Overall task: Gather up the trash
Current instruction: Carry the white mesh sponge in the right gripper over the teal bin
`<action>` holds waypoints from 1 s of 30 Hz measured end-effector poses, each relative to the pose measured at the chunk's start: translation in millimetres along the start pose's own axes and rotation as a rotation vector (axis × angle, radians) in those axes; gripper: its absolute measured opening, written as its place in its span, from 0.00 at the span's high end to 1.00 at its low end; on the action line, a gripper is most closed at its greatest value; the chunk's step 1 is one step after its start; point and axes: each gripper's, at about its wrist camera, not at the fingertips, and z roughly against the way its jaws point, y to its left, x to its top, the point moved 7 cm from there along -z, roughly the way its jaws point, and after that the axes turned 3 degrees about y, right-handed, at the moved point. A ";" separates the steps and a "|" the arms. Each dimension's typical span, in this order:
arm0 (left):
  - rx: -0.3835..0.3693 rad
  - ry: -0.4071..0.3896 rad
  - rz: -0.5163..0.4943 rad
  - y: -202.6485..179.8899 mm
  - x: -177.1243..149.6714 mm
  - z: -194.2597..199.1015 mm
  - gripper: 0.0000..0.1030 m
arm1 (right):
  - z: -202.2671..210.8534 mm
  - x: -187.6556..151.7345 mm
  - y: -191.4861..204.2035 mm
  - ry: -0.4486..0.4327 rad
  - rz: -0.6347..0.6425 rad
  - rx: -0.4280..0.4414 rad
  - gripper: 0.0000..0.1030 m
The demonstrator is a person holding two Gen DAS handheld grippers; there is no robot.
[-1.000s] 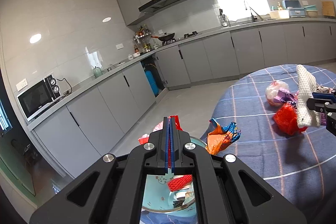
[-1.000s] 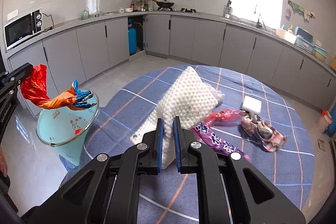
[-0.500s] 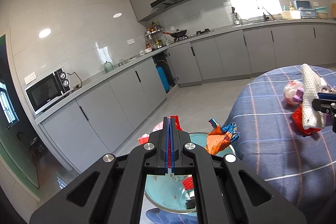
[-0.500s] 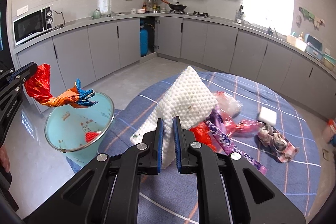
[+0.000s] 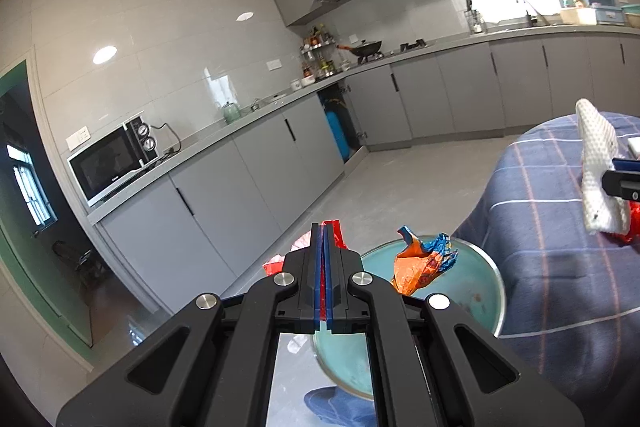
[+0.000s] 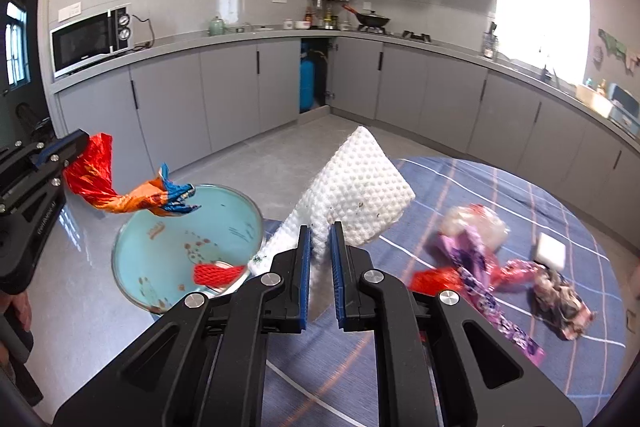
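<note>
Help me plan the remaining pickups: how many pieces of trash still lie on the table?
5: red wrapper, purple wrapper, clear bag, white block, crumpled scrap; others may hide behind the gripper.

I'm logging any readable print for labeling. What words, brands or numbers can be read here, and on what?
None reads clearly.
Left tool: white lettering along its side, too blurred to read.
Microwave: small mark on the door, too small to read.
Orange wrapper: crumpled print, illegible.
Purple wrapper: pattern blurred, illegible.
Bin: red markings inside, no readable text.
</note>
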 end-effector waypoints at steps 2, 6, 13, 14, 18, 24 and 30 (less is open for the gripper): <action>0.009 0.010 0.001 3.0 -2.5 -3.5 0.99 | -3.2 3.0 7.6 -0.001 0.008 0.012 0.89; 0.023 0.026 -0.003 7.1 -6.2 -9.4 0.99 | -10.4 7.1 16.8 0.001 0.020 0.036 0.89; 0.042 0.047 0.005 20.1 -11.8 -20.5 0.99 | -24.3 15.3 37.1 0.002 0.040 0.075 0.89; 0.043 0.049 0.006 21.4 -12.8 -21.4 0.99 | -26.1 16.0 40.5 0.004 0.044 0.081 0.89; 0.048 0.055 0.007 26.4 -16.3 -27.1 0.99 | -33.1 18.3 50.7 0.010 0.059 0.100 0.89; 0.048 0.058 0.010 29.8 -17.8 -31.0 0.99 | -44.4 20.8 64.9 0.021 0.072 0.126 0.89; 0.038 0.062 0.013 30.1 -19.7 -34.9 0.99 | -56.7 15.6 79.7 0.034 0.096 0.163 0.89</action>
